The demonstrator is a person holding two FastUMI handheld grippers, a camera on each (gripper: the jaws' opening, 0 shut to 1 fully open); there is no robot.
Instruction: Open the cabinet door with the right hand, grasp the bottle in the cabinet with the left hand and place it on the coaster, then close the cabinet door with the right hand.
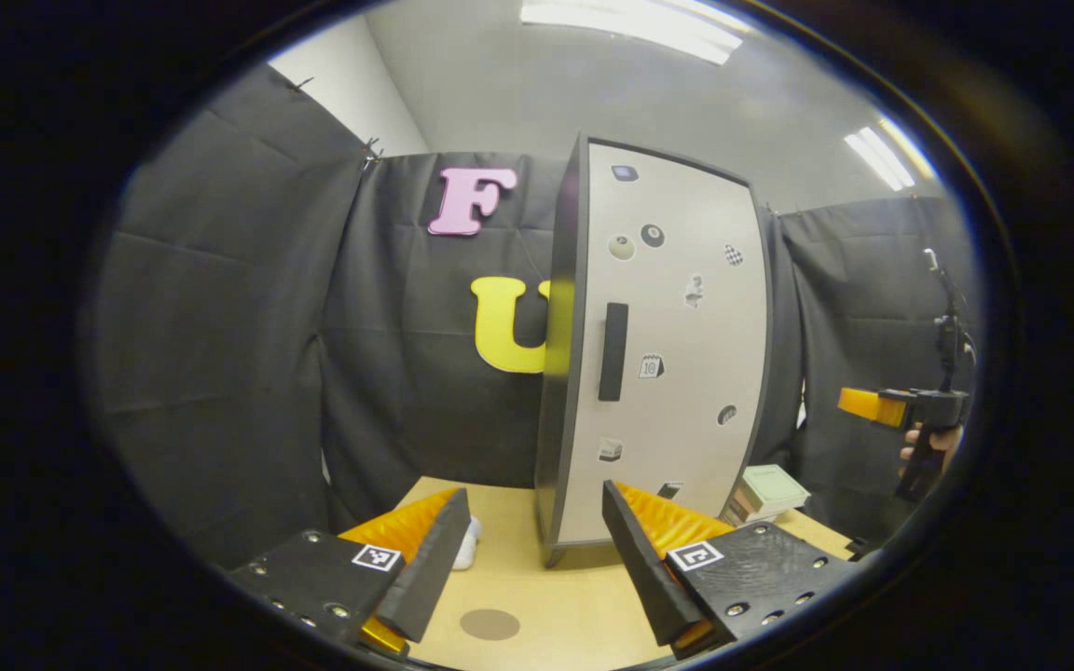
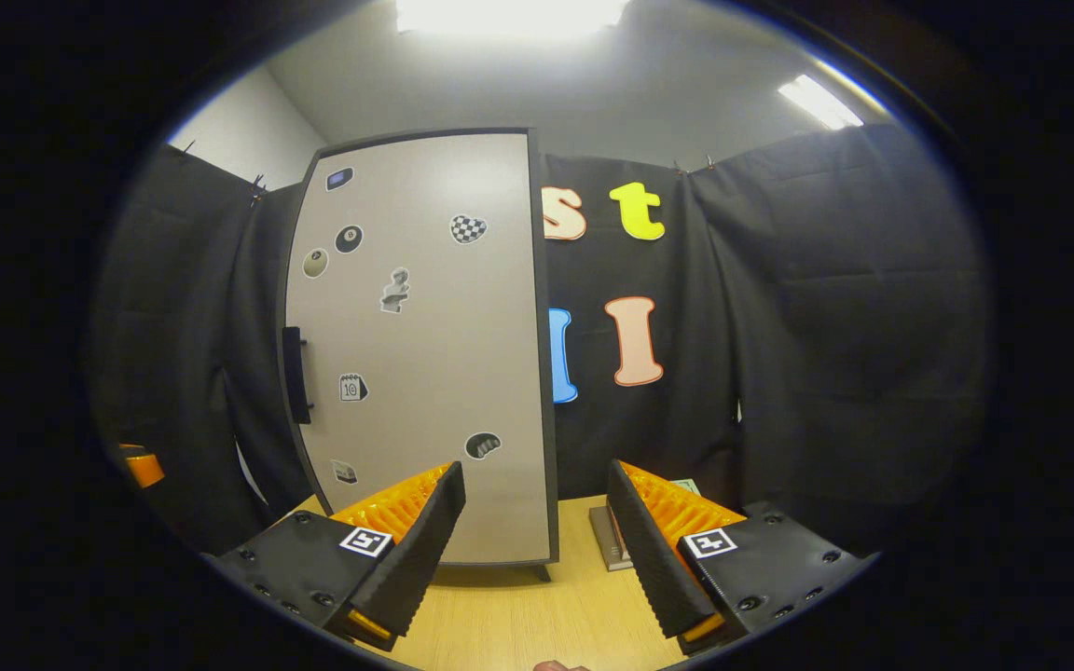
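In the left gripper view, the left gripper [image 1: 530, 559] sits at the bottom of the frame with its two fingers spread wide apart and nothing between them, held above the pale wooden counter [image 1: 546, 596]. Just beyond it, in the centre of the frame, stands the cabinet [image 1: 658, 354], its light door [image 1: 677, 373] shut and dotted with small stickers, a dark vertical handle [image 1: 612, 351] set near the door's left edge. On the counter at the bottom centre, between the fingers, lies a round brownish coaster [image 1: 489, 623]. A small white object [image 1: 468, 545] peeks out from behind the left finger; what it is cannot be told. To the lower right of the cabinet rests a stack of books [image 1: 765, 494]. At the right edge of the frame a hand [image 1: 929, 447] holds the right gripper [image 1: 863, 403] in the air, well apart from the cabinet. In the right gripper view, the right gripper [image 2: 537, 550] is likewise spread open and empty at the bottom, with the cabinet door [image 2: 425, 345] in the left centre of the frame and its handle [image 2: 295, 375] at the door's left edge. The bottle is hidden behind the closed door.
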